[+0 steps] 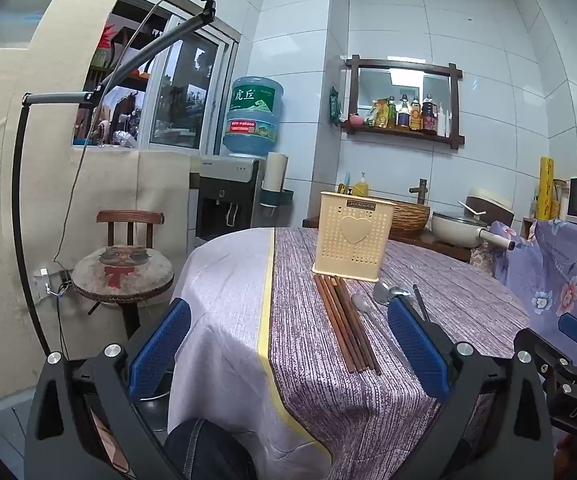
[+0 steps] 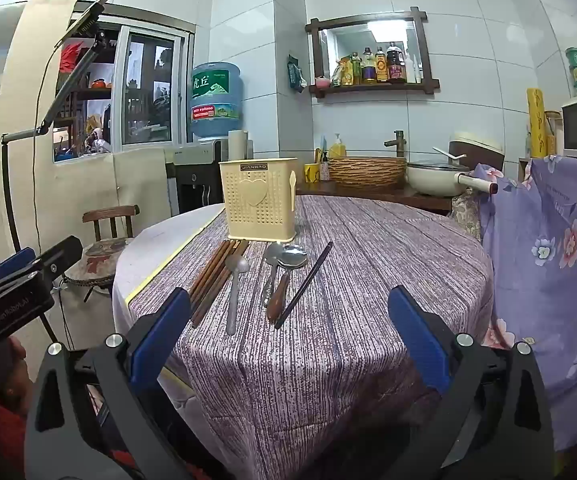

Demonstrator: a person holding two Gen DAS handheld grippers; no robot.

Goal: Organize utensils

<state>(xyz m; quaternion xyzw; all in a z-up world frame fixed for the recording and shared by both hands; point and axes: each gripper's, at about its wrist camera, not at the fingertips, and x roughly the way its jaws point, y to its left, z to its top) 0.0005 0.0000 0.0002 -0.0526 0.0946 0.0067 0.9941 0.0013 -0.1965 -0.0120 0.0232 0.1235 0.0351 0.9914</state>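
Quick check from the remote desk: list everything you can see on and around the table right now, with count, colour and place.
utensil holder: one, cream, upright on the table's far side.
brown chopsticks: a bundle, exact count unclear, lying in front of the holder, left.
grey spoon: one, lying right of that bundle.
metal spoons: about three, silver, one with a brown handle, centre.
dark chopstick: one seen, black, rightmost, lying at an angle.
tablecloth: one, purple striped, over the round table.
stool: one, wooden, left of the table.
water dispenser: one, blue bottle on top, by the window.
left gripper: blue pads, open, empty.
right gripper: blue pads, open, empty.
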